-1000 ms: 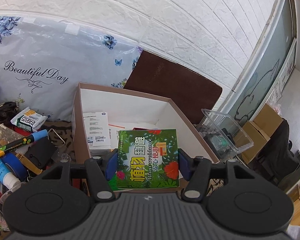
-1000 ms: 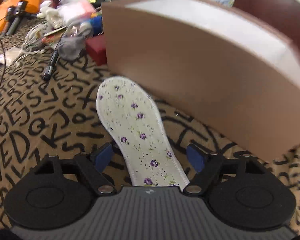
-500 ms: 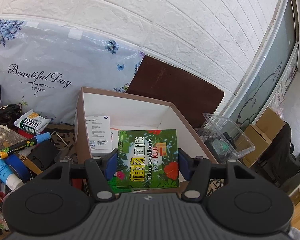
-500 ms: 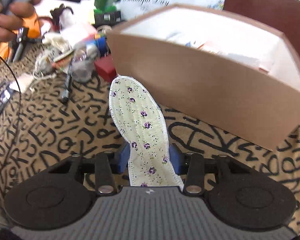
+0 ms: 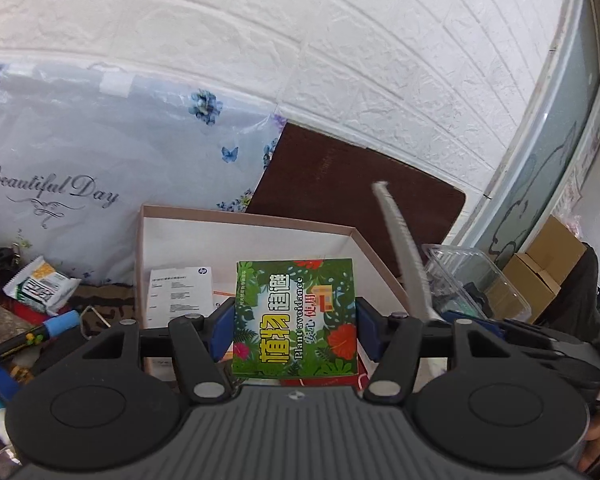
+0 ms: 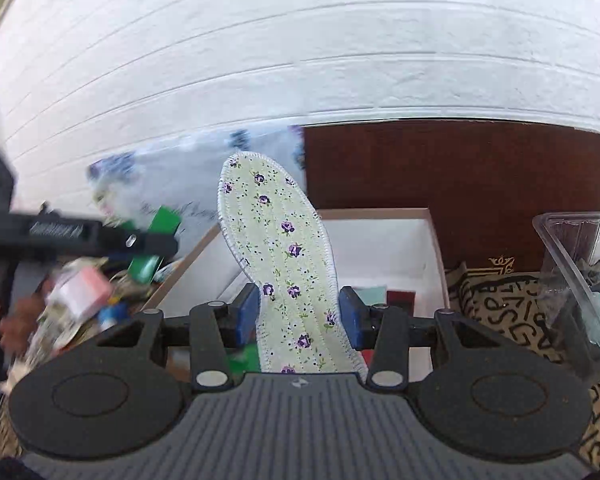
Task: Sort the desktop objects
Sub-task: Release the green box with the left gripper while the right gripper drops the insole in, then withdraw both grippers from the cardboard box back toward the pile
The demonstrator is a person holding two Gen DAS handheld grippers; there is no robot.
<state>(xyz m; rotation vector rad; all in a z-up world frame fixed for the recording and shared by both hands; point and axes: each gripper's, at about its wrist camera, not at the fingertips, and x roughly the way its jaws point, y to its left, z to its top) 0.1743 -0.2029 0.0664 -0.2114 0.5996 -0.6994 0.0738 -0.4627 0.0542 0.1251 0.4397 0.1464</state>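
My left gripper (image 5: 296,326) is shut on a green leafy-print box (image 5: 296,320) and holds it above the near edge of the open brown cardboard box (image 5: 172,216). My right gripper (image 6: 298,316) is shut on a floral shoe insole (image 6: 278,248), lifted upright over the same cardboard box (image 6: 434,248). The insole shows edge-on in the left wrist view (image 5: 402,252), at the box's right side. The left gripper with the green box shows blurred at the left of the right wrist view (image 6: 152,236).
White papers (image 5: 180,292) lie in the cardboard box. A clear plastic container (image 5: 472,276) stands right of it. Pens, tubes and packets (image 5: 36,288) clutter the left. A brown board (image 5: 352,196) and a floral bag (image 5: 80,168) lean on the brick wall.
My right gripper closed on the insole and lifted it off the letter-print cloth to above the cardboard box. My left gripper stayed over the box with the green box held.
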